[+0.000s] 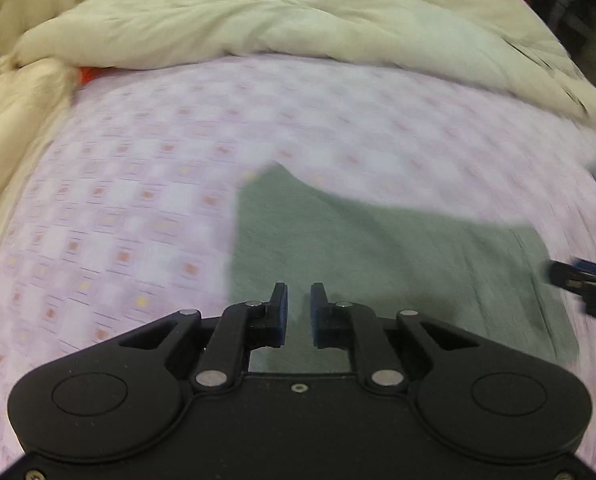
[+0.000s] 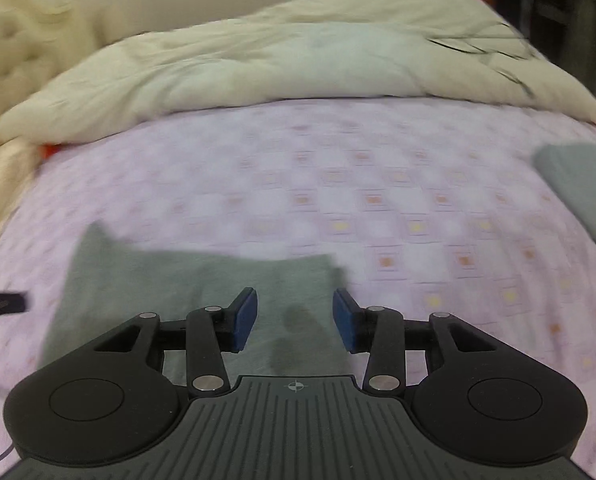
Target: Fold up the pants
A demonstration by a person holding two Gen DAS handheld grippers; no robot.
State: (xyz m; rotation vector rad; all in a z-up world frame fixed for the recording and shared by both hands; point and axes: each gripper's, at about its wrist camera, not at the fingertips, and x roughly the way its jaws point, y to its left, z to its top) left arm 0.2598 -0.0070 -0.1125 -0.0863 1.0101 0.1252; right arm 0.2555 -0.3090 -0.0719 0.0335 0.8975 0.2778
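The grey-green pants (image 1: 378, 248) lie flat on the pink patterned bed sheet (image 1: 138, 184), folded into a broad patch. My left gripper (image 1: 298, 314) hovers over their near left part, jaws a little apart and empty. In the right wrist view the same pants (image 2: 202, 280) lie under my right gripper (image 2: 295, 318), which is wide open and empty above their right edge. The right gripper shows at the right edge of the left wrist view (image 1: 586, 284); the left gripper's tip shows at the far left of the right wrist view (image 2: 2, 302).
A cream duvet (image 1: 282, 20) is bunched along the far side of the bed, also in the right wrist view (image 2: 298, 52). A second grey cloth (image 2: 582, 188) lies at the right. A tufted headboard (image 1: 14, 4) stands at the left. A small red item (image 1: 87, 74) peeks from under the duvet.
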